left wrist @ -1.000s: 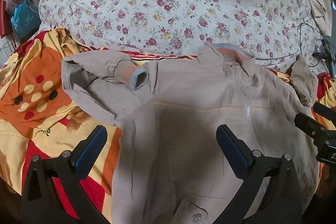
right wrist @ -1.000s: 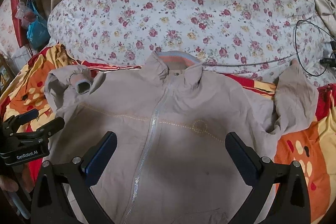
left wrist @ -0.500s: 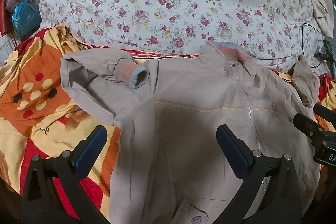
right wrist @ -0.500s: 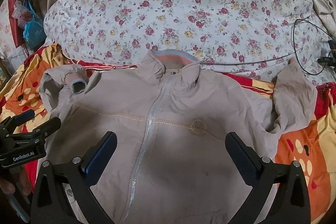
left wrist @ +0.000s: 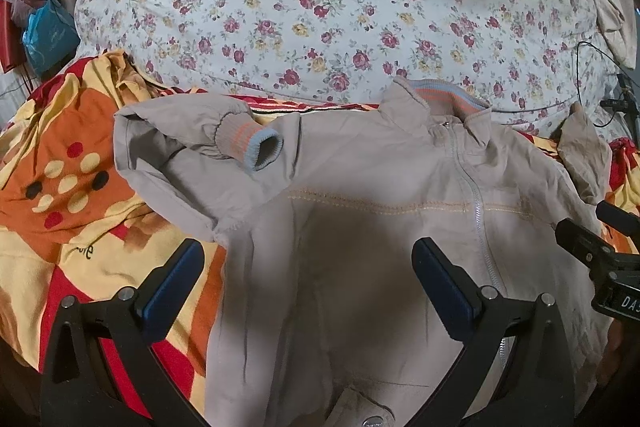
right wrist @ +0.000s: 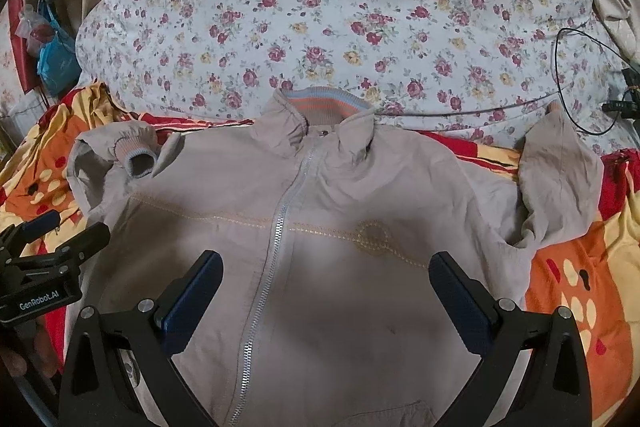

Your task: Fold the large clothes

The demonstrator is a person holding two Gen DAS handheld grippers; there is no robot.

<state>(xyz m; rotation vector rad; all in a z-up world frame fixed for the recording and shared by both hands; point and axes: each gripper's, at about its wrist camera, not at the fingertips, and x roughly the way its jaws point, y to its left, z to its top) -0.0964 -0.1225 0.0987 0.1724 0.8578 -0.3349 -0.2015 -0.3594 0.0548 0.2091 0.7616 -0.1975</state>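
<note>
Folding now risks trapping the bunched right sleeve (right wrist: 560, 187) under the jacket (right wrist: 340, 287) — your left hand-held gripper (left wrist: 308, 279) and right hand-held gripper (right wrist: 326, 291) both hang spread, empty.

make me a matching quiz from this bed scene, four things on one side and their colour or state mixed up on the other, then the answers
Things:
1. jacket
2. cuff of the folded-in sleeve
3. quilt
4. left gripper

Colour or state:
A. white with small red and yellow roses
B. open, holding nothing
C. beige, zipped shut, lying front up
D. ribbed, with orange stripes and a blue edge

Pairs: 1-C, 2-D, 3-A, 4-B

The right gripper is open too, hovering over the jacket's chest.
</note>
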